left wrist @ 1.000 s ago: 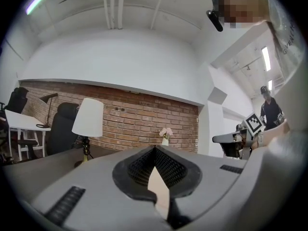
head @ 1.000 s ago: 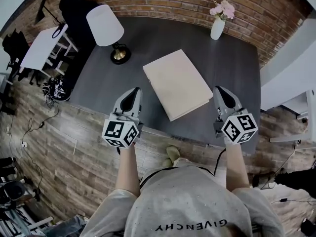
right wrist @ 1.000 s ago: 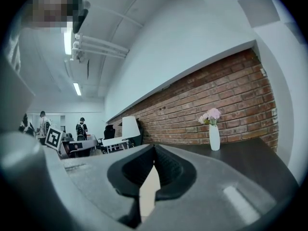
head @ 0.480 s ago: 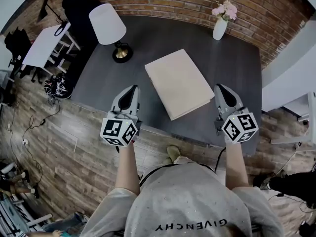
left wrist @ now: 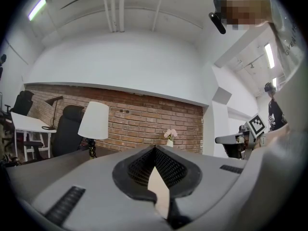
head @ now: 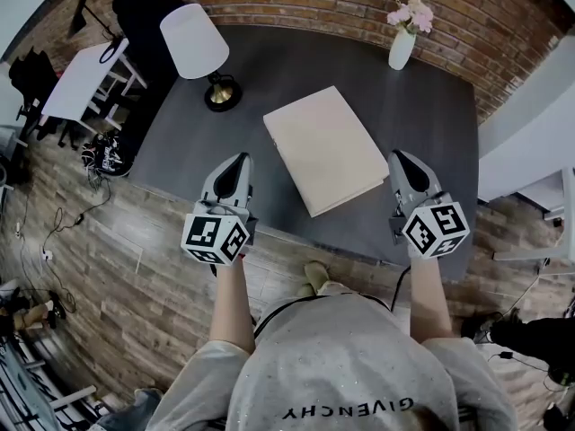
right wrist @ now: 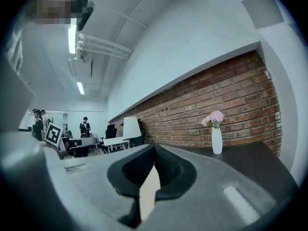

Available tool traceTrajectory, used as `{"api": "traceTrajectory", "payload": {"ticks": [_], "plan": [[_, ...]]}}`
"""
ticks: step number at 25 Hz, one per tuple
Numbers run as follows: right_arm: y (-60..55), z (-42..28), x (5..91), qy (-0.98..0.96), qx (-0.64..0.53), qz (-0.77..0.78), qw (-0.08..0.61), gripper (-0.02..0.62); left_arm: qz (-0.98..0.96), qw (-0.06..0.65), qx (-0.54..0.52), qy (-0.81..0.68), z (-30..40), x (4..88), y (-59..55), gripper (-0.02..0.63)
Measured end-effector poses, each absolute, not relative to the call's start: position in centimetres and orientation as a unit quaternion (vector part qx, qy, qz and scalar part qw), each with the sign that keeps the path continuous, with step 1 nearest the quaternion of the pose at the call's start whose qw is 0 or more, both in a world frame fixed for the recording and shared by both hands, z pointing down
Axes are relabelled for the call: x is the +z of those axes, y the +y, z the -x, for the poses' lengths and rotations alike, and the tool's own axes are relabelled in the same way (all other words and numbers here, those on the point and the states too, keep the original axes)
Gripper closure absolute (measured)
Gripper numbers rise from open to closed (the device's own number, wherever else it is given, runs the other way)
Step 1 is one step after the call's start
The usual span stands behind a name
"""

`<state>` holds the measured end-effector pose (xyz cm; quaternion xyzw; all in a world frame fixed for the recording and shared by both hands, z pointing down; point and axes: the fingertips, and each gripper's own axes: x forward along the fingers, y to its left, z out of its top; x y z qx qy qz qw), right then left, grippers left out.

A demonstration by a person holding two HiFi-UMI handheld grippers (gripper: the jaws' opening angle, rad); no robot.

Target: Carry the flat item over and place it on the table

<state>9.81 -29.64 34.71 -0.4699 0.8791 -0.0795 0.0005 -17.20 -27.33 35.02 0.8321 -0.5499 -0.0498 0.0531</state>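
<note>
Head view: the flat beige item (head: 325, 148) lies on the dark table (head: 431, 124), in the middle of the frame. The left gripper (head: 241, 159) is at its lower left and the right gripper (head: 396, 156) at its lower right, both over the near part of the table, and neither holds it. In each gripper view the jaws are pressed together. A lamp (head: 191, 41) stands at the upper left, and a vase (head: 402, 50) at the upper right.
</note>
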Motion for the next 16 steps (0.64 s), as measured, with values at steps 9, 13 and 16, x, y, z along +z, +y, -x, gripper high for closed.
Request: {"api": "traceTrajectory", "payload": {"ticks": [9, 13, 16], "plan": [[-30.0, -9.6, 35.5, 0.881, -0.094, 0.464, -0.001, 0.592, -0.828, 0.058, -0.046, -0.555, 17.3, 35.5, -27.5, 0.607], [-30.3, -9.8, 36.1, 0.88, -0.101, 0.465, -0.002, 0.589, -0.828, 0.06, -0.044, -0.556, 17.2, 35.8, -27.7, 0.607], [-30.5, -9.9, 36.5, 0.879, -0.107, 0.466, -0.003, 0.588, -0.828, 0.062, -0.043, -0.556, 17.2, 36.0, -27.9, 0.607]]}}
